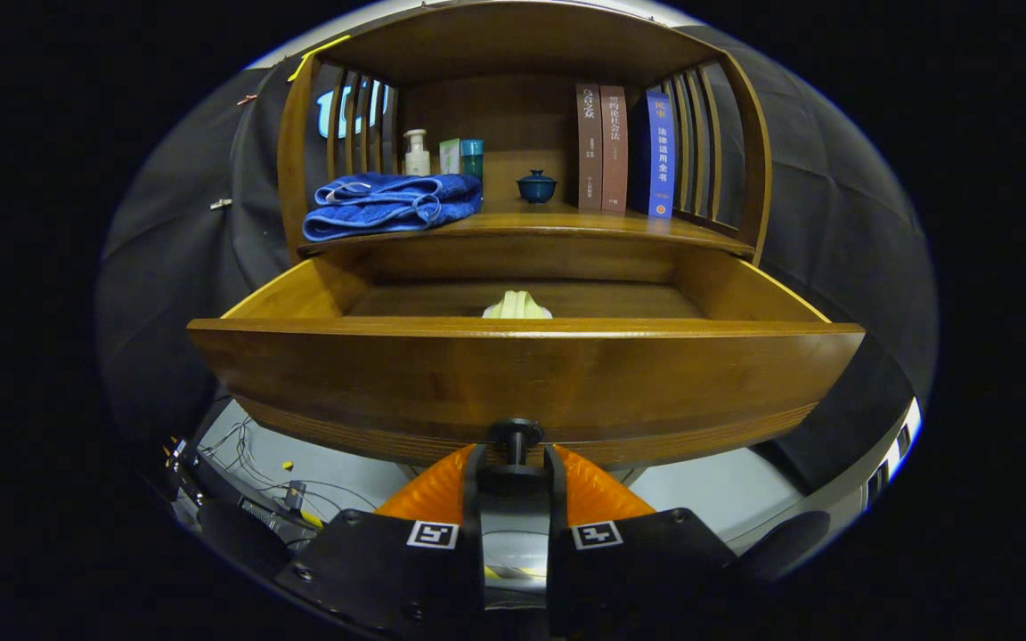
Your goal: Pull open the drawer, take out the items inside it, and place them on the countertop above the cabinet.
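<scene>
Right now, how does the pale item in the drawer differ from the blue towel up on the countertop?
The pale yellowish folded item lies inside the open wooden drawer; the folded blue towel already rests on the wooden countertop. The pale item looks smaller and sits mostly hidden behind the drawer front; the towel shows fully. The claw grips the drawer's dark knob, touching neither. Both look soft.

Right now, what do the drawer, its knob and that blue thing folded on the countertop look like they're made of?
The drawer looks like wood with a glossy brown varnish: grain lines show and light glints along its top edge. Its knob, which the gripper is shut on, is dark and smooth, maybe metal or painted wood; hard to tell. The blue towel looks like soft terry cloth, folded, with paler trim.
</scene>
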The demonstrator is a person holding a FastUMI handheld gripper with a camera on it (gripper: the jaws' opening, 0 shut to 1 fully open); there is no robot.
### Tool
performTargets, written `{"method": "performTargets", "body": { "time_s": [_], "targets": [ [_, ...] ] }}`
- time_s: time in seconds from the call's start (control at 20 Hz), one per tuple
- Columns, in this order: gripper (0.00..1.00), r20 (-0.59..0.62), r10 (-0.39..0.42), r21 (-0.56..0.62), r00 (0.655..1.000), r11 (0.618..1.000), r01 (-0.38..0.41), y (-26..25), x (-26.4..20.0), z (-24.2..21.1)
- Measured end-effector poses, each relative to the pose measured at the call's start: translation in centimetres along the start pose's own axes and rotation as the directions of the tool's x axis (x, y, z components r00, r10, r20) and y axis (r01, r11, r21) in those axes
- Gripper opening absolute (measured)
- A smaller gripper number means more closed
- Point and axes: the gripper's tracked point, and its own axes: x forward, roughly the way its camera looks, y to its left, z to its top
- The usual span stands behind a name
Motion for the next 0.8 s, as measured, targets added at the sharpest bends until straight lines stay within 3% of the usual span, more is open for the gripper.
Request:
{"method": "performTargets", "body": {
  "time_s": [0.2, 0.4, 0.5, 0.65, 0.8],
  "targets": [
    [0.31, 0.011, 0.006, 0.012, 1.000, 1.000, -0.006, -0.1, -0.5, -0.3],
    [0.41, 0.007, 0.020, 0.033, 1.000, 0.999, -0.020, -0.1, -0.8, -0.4],
    [0.51, -0.003, 0.018, 0.046, 1.000, 0.999, -0.018, -0.4, -1.2, -0.9],
    [1.00, 0.018, 0.011, 0.072, 1.000, 0.997, -0.012, -0.7, -3.1, 0.4],
    [1.00, 0.038, 0.017, 0.067, 0.999, 0.998, -0.019, -0.8, -5.0, 2.9]
  ]
}}
